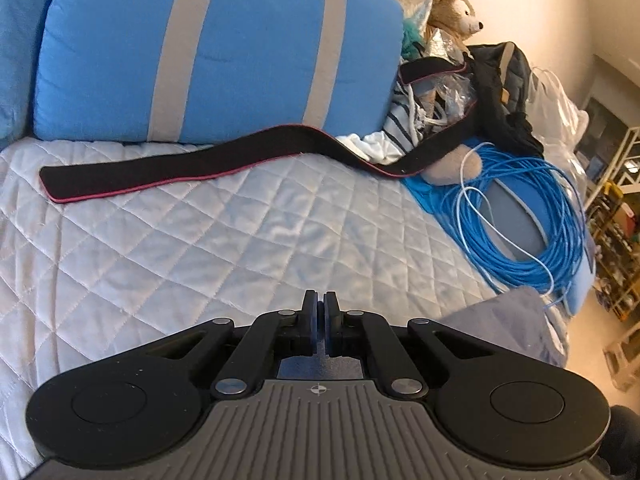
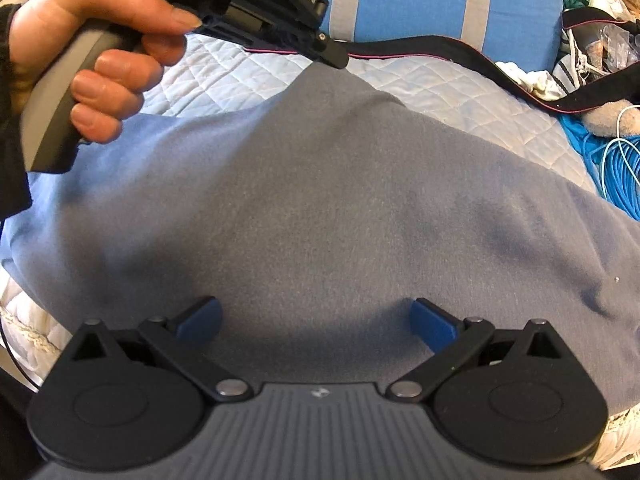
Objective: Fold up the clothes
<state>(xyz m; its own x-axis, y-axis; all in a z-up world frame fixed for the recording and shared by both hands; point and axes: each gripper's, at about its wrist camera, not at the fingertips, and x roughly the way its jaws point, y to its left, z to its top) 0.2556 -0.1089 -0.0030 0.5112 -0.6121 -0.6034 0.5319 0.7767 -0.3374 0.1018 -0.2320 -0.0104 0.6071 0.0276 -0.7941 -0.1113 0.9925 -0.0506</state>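
A grey-blue garment lies spread on the white quilted bed cover; its corner also shows in the left wrist view. My left gripper is shut, and a bit of the same fabric shows under its fingers. From the right wrist view, the left gripper's tip sits at the garment's far edge, where the cloth rises to a peak. A person's hand grips its handle. My right gripper hovers open over the near part of the garment, its blue pads wide apart and holding nothing.
A blue pillow with grey stripes stands at the head of the bed. A long black strap with pink edging lies across the quilt. To the right are a coil of blue cable, a teddy bear and a heap of clothes and bags.
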